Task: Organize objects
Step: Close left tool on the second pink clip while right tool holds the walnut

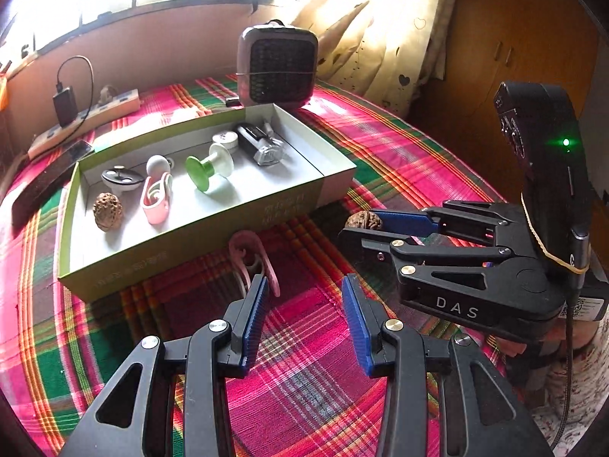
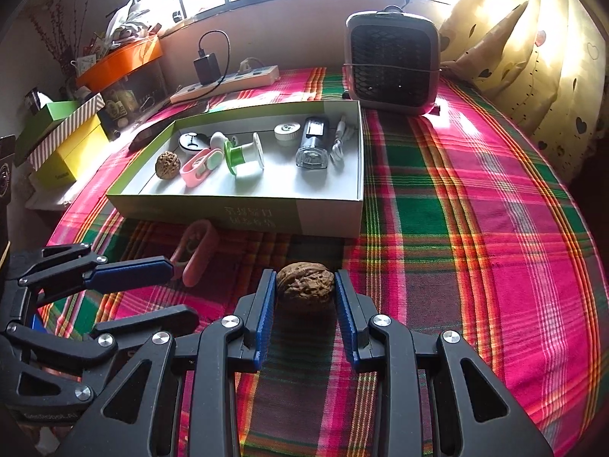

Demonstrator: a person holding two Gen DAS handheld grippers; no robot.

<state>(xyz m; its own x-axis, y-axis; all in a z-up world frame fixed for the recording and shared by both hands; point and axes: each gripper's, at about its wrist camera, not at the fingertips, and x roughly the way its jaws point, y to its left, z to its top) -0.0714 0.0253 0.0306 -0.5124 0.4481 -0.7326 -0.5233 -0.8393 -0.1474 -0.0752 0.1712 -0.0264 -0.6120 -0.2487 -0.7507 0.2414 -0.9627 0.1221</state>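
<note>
A green-walled cardboard box (image 1: 198, 240) (image 2: 327, 217) on the plaid cloth holds a walnut (image 1: 107, 211) (image 2: 167, 165), a pink clip (image 1: 156, 198) (image 2: 200, 169), a green-and-white spool (image 1: 207, 169) (image 2: 243, 156) and other small items. A second walnut (image 2: 305, 285) (image 1: 363, 221) sits on the cloth between the fingertips of my right gripper (image 2: 305, 289); the pads touch its sides. A second pink clip (image 1: 253, 262) (image 2: 196, 253) lies in front of the box, just ahead of my open, empty left gripper (image 1: 304, 289).
A small grey fan heater (image 1: 277, 66) (image 2: 392, 63) stands behind the box. A power strip (image 1: 83, 122) (image 2: 224, 83) with a charger lies at the back left. Coloured boxes (image 2: 64, 141) stack off the left edge. Curtains (image 2: 533, 57) hang at right.
</note>
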